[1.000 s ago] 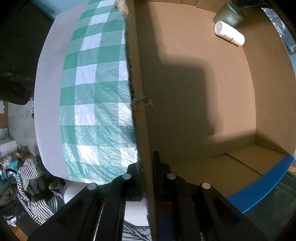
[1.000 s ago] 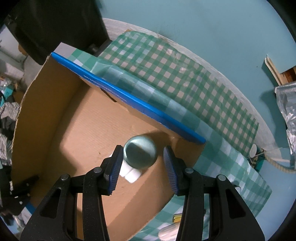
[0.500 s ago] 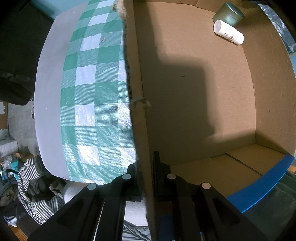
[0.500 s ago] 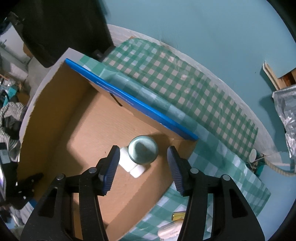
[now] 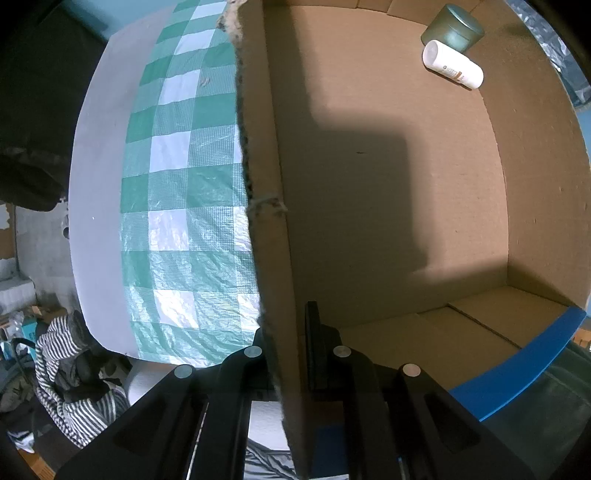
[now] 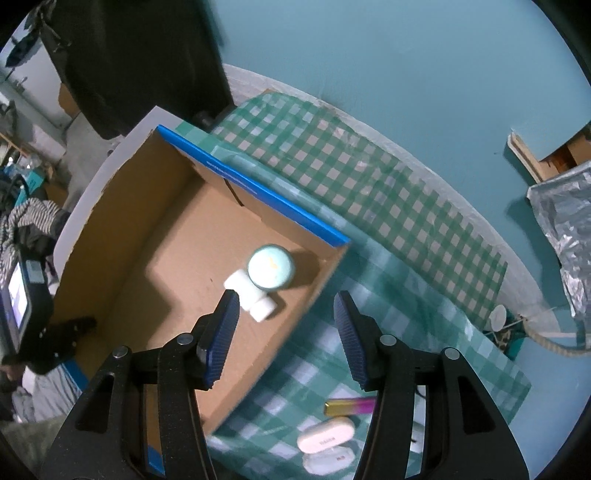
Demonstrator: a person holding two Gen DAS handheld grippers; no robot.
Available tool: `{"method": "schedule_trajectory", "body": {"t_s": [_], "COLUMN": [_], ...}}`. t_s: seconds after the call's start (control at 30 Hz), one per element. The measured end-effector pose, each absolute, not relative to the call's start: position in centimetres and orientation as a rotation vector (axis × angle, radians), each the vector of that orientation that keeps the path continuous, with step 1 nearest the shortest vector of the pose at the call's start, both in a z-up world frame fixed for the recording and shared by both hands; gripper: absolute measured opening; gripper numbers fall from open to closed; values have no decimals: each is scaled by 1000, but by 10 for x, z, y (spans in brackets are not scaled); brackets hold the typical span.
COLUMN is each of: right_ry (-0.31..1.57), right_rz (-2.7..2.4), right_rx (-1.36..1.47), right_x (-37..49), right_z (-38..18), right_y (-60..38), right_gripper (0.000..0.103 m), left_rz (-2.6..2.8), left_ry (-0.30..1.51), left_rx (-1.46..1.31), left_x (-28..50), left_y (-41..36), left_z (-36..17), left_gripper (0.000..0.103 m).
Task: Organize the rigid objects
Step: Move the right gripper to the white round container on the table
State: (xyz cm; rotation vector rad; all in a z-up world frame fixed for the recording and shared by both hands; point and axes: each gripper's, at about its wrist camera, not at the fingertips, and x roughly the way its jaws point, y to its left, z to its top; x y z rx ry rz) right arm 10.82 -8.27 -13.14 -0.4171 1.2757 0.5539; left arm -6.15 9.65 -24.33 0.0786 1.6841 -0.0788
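At the bottom of the right wrist view the right gripper [image 6: 286,325] has pulled up and back since a second ago: then its blue pads bracketed the green tin low inside the box, now they hang wide apart and empty above the box's near corner, with more of the table showing. Below its right finger, at the lower edge of the frame, a gold and pink stick [image 6: 349,407] and two white oval cases [image 6: 325,434] lie on the checked cloth [image 6: 388,206], outside the box. Just beyond the pads sits the cardboard box [image 6: 122,236], open at the top, with a blue-edged flap [image 6: 255,190] along its far side. In it are two things only, both in the corner near frame centre: a white bottle [image 6: 251,293] lying on its side and the round green tin [image 6: 270,266] standing upright, touching it. In the left wrist view nothing has shifted: at the bottom centre the left gripper [image 5: 286,354] stays clamped narrow on the box wall [image 5: 267,229], one finger outside and one inside. Past it the box floor runs up the frame to the same white bottle [image 5: 453,69] and green tin [image 5: 453,27] in the upper right corner, while the checked cloth [image 5: 184,192] fills the left.
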Motion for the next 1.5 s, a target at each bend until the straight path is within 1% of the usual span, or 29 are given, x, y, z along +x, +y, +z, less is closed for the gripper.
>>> {"method": "schedule_trajectory", "body": {"t_s": [0.2, 0.53, 0.83, 0.93, 1.0, 1.1, 1.27, 1.5], "right_ry": [1279, 1328, 1404, 1427, 1441, 1467, 1514, 1548], "right_rz": [527, 441, 331, 301, 277, 234, 200, 177], "right_rx": [-424, -417, -302, -265, -237, -187, -98, -74], "right_x": [105, 108, 128, 137, 143, 151, 163, 168], "right_z": [-126, -138, -169, -183, -193, -207, -228, -249], "right_y": [-118, -190, -242, -256, -265, -278, -293, -295], "right_gripper": [54, 53, 54, 58, 63, 66, 68, 68], "left_rz": [-79, -71, -63, -60, -58, -58, -56, -60], "left_ry": [1685, 1685, 1688, 1689, 1689, 1690, 1691, 1693], "left_rx": [86, 97, 100, 100, 102, 104, 104, 104], "left_x": [-61, -61, -62, -62, -62, -63, -63, -64], "left_y": [93, 88, 80, 79, 78, 76, 75, 75], "left_z": [-243, -241, -238, -237, -237, -236, -235, -235], "left_gripper": [8, 8, 8, 8, 8, 8, 8, 8]}}
